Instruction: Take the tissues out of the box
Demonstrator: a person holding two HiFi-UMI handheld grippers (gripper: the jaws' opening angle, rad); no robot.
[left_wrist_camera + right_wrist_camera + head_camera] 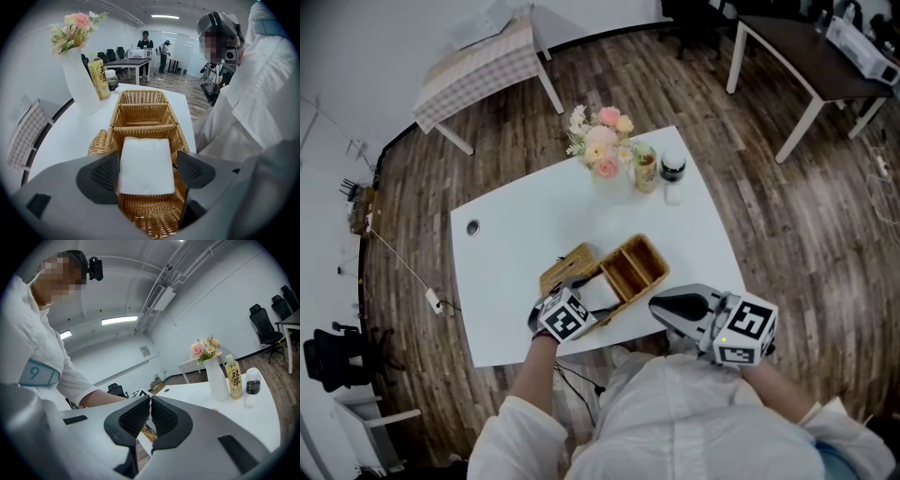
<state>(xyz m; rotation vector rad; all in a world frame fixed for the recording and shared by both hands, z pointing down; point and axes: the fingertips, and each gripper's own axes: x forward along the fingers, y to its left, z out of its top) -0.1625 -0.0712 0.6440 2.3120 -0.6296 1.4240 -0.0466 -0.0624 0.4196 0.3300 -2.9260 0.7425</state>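
The left claw (148, 172) is open very wide. The white tissues (144, 154) lie between its two sides, over the near end of the wicker box (140, 119). There is a small gap on one side, so the claw is not squeezing them. I think it is open this wide because the pile is wide and has to fit in between. The right claw (150, 416) is shut tight with nothing in it. It hangs by the near edge of the worktop (516, 272), likely to keep out of the way. The flowers (605, 155) and bottle (645, 171) stand at the far side, safe from bumps.
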